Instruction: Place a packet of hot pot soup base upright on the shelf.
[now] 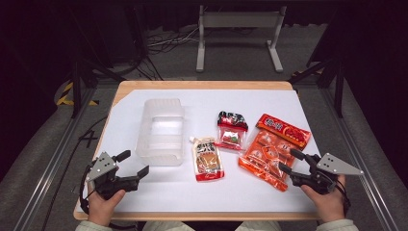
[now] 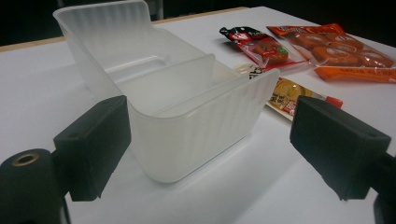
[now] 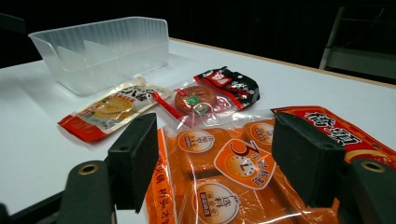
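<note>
Lying between right tongs (image 3: 212,158) — orange packet (image 3: 224,172)

clear bin (image 1: 161,131) blocking left claw (image 1: 133,163)

Two hand-held grippers here, both matte black. The left gripper (image 1: 131,163) carries a grey three-cornered plate on top, dotted with small dark screw holes, and a black cable loops off it at the near left table edge. The right gripper (image 1: 291,161) wears the same grey plate, pointed out to the right, with a black cable curling round the wrist. Up close, each jaw ends in a chunky rectangular black block, and a brass-ringed hole sits in the black body just behind it. The sleeves (image 1: 96,225) at the near edge are pale, a light greenish-grey, with ribbed cuffs.
</note>
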